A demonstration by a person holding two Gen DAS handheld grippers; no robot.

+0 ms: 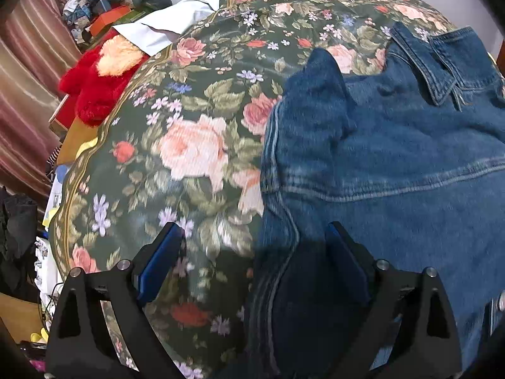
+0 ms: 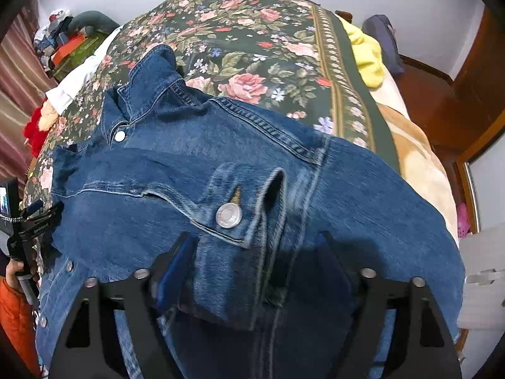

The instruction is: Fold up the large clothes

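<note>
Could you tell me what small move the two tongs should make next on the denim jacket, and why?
Probably lower the left tongs and close them on the jacket's side seam. Both tongs stand open: the left straddles the edge of the denim jacket where it meets the floral bedspread, gripping nothing, while the right tongs sit open over the buttoned cuff.

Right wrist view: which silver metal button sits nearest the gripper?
The large silver cuff button, just beyond the open right gripper; the small collar button lies farther off.
</note>
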